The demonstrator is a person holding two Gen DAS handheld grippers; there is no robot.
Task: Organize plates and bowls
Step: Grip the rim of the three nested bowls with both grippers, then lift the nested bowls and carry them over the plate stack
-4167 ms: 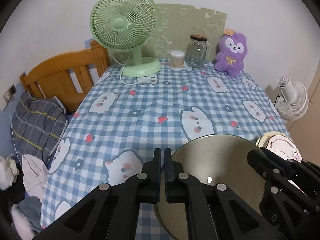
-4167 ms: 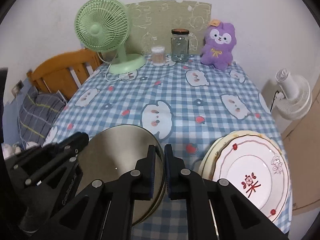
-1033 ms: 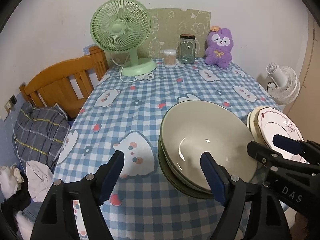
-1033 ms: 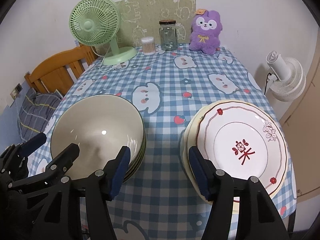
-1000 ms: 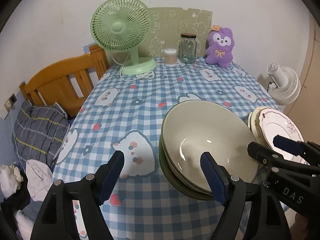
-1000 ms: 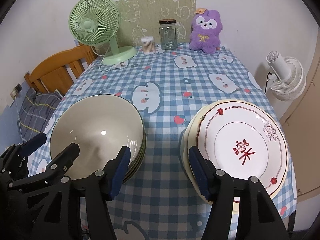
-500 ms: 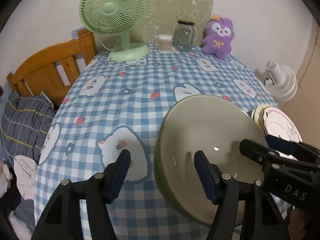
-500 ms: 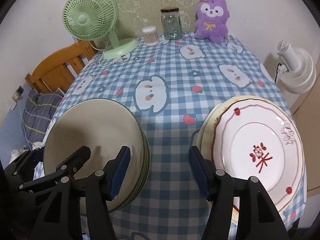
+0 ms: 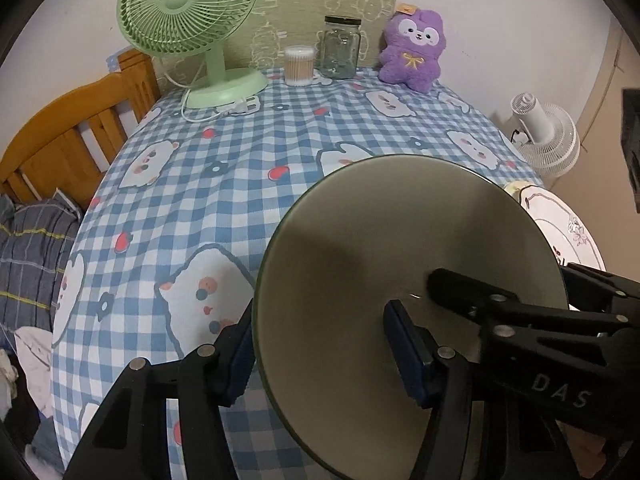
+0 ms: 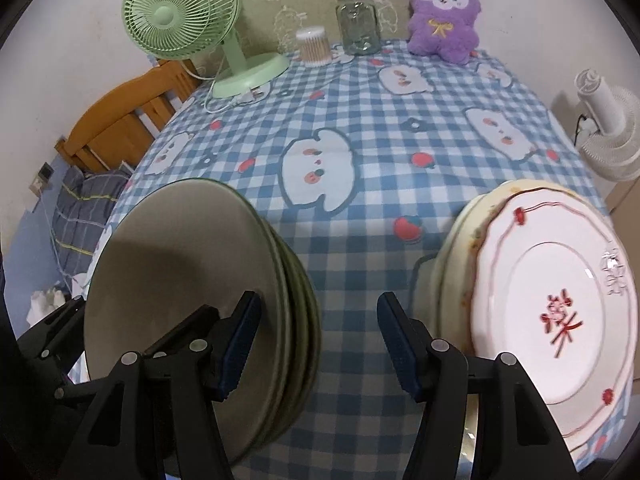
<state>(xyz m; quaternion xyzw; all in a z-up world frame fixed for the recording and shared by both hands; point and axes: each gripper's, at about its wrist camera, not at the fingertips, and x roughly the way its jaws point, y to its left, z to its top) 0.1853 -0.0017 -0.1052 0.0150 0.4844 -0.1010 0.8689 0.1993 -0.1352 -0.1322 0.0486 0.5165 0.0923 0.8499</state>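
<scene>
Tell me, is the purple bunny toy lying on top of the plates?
No, the purple bunny toy sits at the far end of the table by the wall, well away from the white plates near the camera.

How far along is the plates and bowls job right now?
Done: green bowls nested in one stack, patterned plates piled beside it. In hand: the left gripper straddles the bowl rim without clamping; the right gripper hangs open between the stacks. Left: possibly moving them.
</scene>
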